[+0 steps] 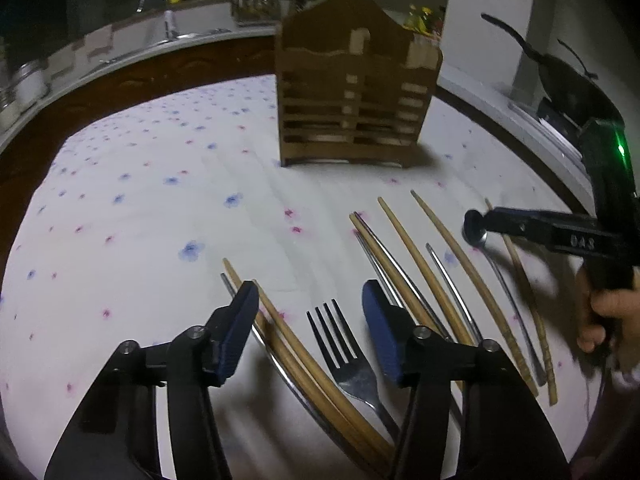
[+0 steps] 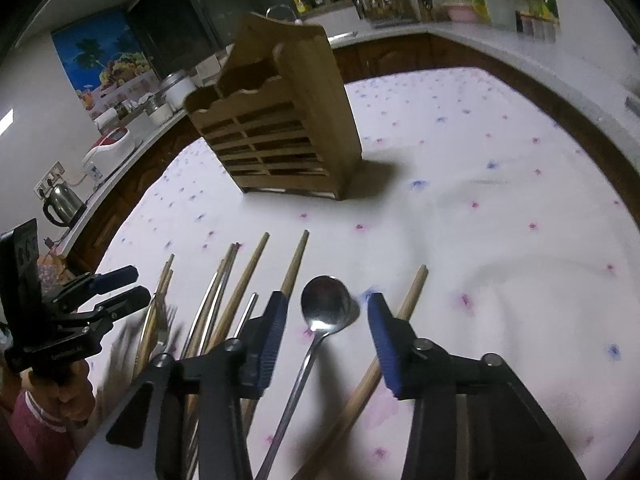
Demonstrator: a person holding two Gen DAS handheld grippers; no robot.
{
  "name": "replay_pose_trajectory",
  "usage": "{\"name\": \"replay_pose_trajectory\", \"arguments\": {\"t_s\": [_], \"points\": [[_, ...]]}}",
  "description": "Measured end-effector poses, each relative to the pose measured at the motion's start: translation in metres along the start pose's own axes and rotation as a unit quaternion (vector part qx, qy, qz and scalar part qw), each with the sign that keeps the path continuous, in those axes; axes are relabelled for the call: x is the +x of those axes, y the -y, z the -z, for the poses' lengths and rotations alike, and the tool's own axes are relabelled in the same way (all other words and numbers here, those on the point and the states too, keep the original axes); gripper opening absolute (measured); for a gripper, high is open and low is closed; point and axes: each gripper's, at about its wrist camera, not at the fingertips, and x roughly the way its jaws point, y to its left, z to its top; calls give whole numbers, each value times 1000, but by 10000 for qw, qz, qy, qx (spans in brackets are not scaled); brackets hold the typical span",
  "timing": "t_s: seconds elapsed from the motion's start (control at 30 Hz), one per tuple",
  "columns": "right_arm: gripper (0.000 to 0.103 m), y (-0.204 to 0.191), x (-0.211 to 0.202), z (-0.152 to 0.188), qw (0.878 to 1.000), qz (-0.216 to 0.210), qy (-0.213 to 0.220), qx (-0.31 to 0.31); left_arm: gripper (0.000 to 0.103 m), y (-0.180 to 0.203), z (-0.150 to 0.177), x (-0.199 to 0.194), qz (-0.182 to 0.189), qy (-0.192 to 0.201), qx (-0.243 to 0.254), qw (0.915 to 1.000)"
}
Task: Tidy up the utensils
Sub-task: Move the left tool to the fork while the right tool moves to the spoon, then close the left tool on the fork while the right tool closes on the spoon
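Observation:
A brown wooden slatted utensil holder (image 1: 354, 100) stands upright on the flowered tablecloth; it also shows in the right wrist view (image 2: 280, 128). Several wooden chopsticks (image 1: 404, 248) and metal utensils lie in a row in front of it. My left gripper (image 1: 310, 308) is open, its fingers either side of a steel fork (image 1: 344, 354), with a chopstick pair (image 1: 296, 344) just left of the fork. My right gripper (image 2: 326, 316) is open around a steel spoon (image 2: 326, 306), with a chopstick (image 2: 400, 316) by its right finger. The right gripper also shows side-on in the left wrist view (image 1: 474, 232).
The white flowered tablecloth (image 1: 160, 200) covers the table. A kitchen counter with a sink (image 1: 176, 28), jars and a kettle (image 2: 62, 202) curves around behind. A dark pan (image 1: 568, 80) sits on the counter at the right.

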Motion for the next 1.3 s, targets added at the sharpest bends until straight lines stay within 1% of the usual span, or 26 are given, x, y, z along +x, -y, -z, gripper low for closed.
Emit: {"name": "replay_pose_trajectory", "arguments": {"t_s": [0.03,0.1,0.13,0.2,0.27,0.3,0.33,0.37,0.47,0.53,0.57,0.6,0.73,0.87,1.13,1.3], "points": [[40,2,3,-2,10000,-13,-42,24,47,0,0,4,58,-73,43,9999],[39,7,10,-4,9999,-33,-125,65,36,-1,0,9,158,-193,80,9997],[37,8,13,-5,9998,-41,-163,83,34,-1,0,11,207,-240,89,9995],[36,9,17,-6,9996,-118,-221,92,25,-1,1,16,257,-342,101,9990],[34,8,19,-9,9996,-133,-224,46,20,0,3,17,345,-374,93,9987],[32,8,20,-9,9996,-119,-237,13,20,0,3,16,341,-365,95,9987],[26,7,21,-10,9996,-113,-243,-2,20,1,3,16,331,-359,105,9988],[16,6,21,-9,9996,-112,-266,-12,20,2,4,15,319,-352,114,9988],[5,4,20,-7,9995,-128,-293,-57,17,5,7,9,313,-303,87,9990],[2,2,15,-5,9996,-142,-220,-106,13,6,8,4,346,-264,26,9990],[2,0,11,-4,9997,-148,-178,-121,6,7,10,-1,363,-221,-10,9991],[2,-3,5,-3,9997,-168,-106,-133,2,8,10,-4,370,-203,-24,9991],[2,-12,-12,-2,9995,-215,136,-210,2,17,14,-18,309,-69,62,9995],[2,-23,-30,0,9986,-176,373,-341,2,22,15,-38,225,165,118,9995],[2,-40,-71,-5,9943,-89,936,-494,1,18,8,-81,90,679,-8,9977],[2,-49,-94,-12,9899,-111,1313,-519,1,14,2,-111,-59,1098,-152,9938]]}}
